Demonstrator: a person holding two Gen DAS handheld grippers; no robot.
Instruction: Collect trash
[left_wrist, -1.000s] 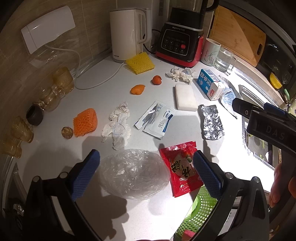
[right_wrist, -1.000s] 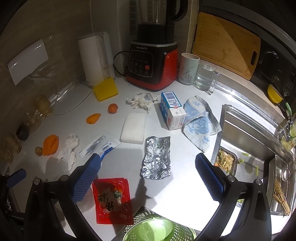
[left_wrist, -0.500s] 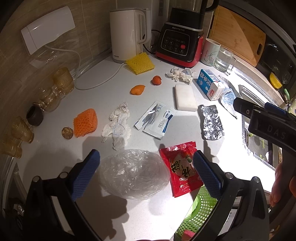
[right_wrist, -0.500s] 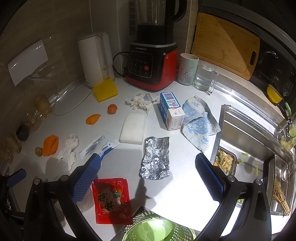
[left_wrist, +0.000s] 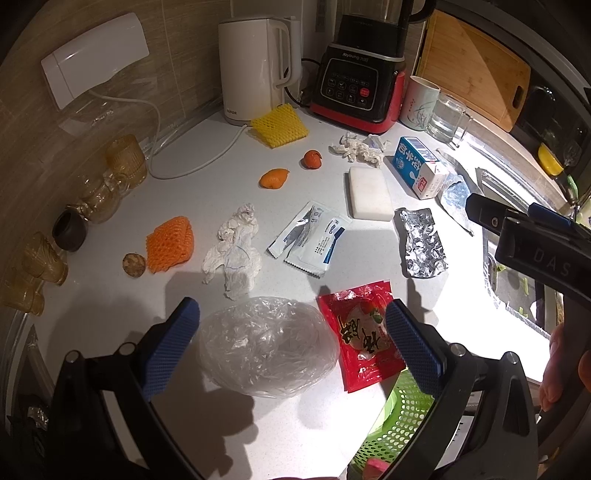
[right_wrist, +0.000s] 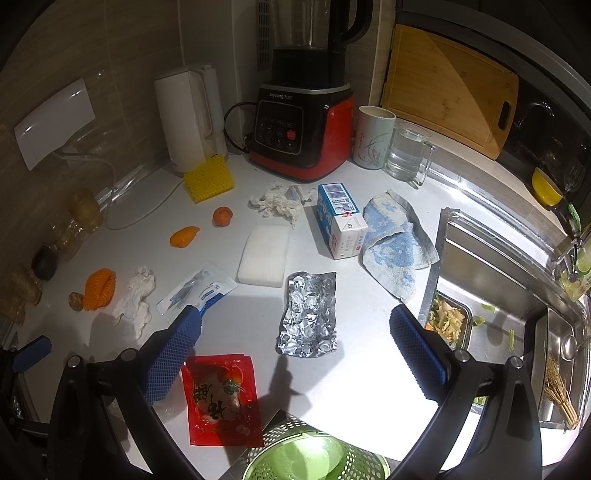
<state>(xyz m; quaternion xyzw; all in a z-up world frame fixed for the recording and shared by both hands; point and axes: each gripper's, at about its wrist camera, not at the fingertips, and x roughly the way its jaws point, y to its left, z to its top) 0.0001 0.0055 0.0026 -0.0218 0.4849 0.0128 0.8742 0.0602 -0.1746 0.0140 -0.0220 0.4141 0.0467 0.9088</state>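
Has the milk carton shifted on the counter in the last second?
No. In the right wrist view the milk carton lies beside the blue cloth, below the blender, as before.

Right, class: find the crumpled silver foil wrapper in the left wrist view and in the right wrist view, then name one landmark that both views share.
Left wrist view: the foil wrapper lies right of centre on the counter, below the milk carton.
Right wrist view: the foil wrapper lies at centre, between the open fingers.
Shared landmark: the white block, just up-left of the foil in both.
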